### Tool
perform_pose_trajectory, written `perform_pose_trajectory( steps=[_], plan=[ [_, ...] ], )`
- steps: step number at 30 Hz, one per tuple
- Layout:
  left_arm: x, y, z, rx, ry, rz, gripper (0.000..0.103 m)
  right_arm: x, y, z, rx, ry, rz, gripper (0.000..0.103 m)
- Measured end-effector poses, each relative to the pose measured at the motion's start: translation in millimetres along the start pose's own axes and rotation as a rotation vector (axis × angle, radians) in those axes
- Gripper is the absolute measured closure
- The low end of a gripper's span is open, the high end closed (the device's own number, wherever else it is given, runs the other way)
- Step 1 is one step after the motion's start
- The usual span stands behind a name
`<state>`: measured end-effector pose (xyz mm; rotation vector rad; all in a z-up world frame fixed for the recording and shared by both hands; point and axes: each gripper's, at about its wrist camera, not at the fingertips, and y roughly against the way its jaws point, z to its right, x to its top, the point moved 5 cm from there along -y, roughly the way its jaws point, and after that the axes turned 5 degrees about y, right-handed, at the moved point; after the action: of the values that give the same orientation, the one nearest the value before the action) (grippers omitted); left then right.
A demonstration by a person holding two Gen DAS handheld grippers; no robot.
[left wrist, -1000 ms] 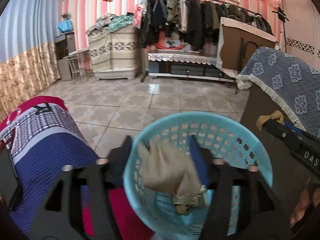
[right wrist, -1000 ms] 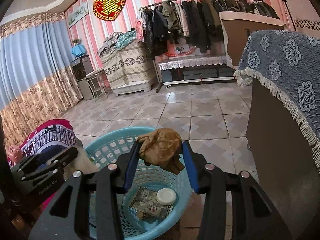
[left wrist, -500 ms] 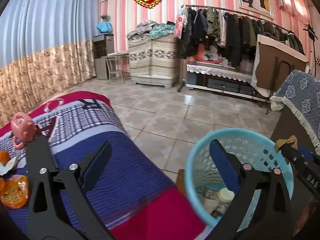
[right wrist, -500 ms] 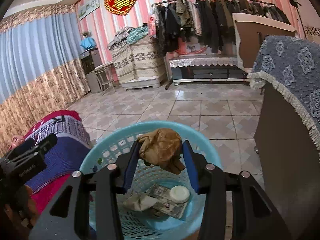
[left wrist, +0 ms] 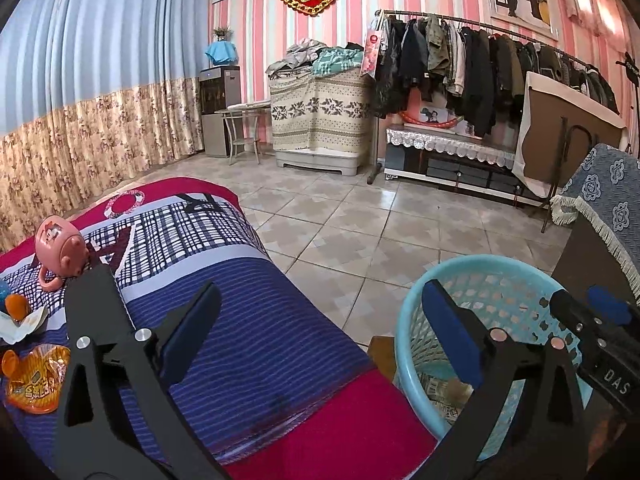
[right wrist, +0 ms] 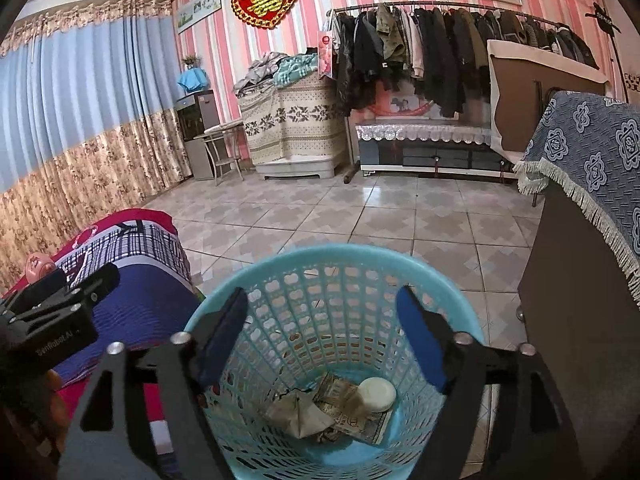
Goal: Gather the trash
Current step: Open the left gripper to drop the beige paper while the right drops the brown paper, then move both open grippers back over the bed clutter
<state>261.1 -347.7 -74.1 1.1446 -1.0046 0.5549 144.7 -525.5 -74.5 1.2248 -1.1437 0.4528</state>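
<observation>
A light-blue mesh basket (right wrist: 332, 250) stands on the floor beside the bed and holds crumpled paper (right wrist: 300, 416), a printed packet (right wrist: 340, 394) and a white round lid (right wrist: 377, 394). My right gripper (right wrist: 322, 296) hangs over its mouth with its jaws opening and nothing between them. My left gripper (left wrist: 320, 292) is open and empty, straddling the bed's edge and the basket (left wrist: 480, 260). On the bed, at the far left, lie an orange wrapper (left wrist: 34, 376), a white scrap (left wrist: 20, 324) and a pink piggy cup (left wrist: 60, 248).
The bed carries a blue, plaid and red blanket (left wrist: 240, 320). A dark cabinet under a blue fringed cloth (right wrist: 592, 168) stands close to the right of the basket. Tiled floor (left wrist: 360, 232) stretches to a clothes rack (left wrist: 460, 56) and covered furniture at the far wall.
The left gripper opened, dropped its beige paper into the basket and swung left toward the bed. The right gripper's jaws spread and the brown wad left them.
</observation>
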Motion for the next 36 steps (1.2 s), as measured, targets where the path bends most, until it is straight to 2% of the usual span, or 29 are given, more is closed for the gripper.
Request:
perform_pose_trajectory(
  steps=[1, 2, 9, 18, 27, 36],
  plan=[
    [-1, 1, 1, 0.0, -0.001, 0.002, 0.006, 2, 1, 1, -0.006, -0.001, 0.005, 0.011],
    [-1, 1, 0, -0.001, -0.001, 0.003, 0.006, 3, 3, 1, -0.016, 0.002, 0.014, 0.011],
    [2, 8, -5, 0.012, 0.007, 0.015, 0.006, 5, 3, -3, -0.025, 0.042, 0.006, 0.01],
    [9, 42, -42, 0.039, 0.03, 0.041, 0.006, 6, 8, -21, 0.007, 0.055, 0.012, 0.01],
    [0, 77, -107, 0.116, 0.068, 0.031, 0.006, 3, 15, -62, 0.07, 0.1, 0.002, 0.01],
    [-23, 118, -195, 0.237, 0.098, 0.018, 0.006, -7, 22, -117, 0.142, 0.213, -0.015, 0.01]
  ],
)
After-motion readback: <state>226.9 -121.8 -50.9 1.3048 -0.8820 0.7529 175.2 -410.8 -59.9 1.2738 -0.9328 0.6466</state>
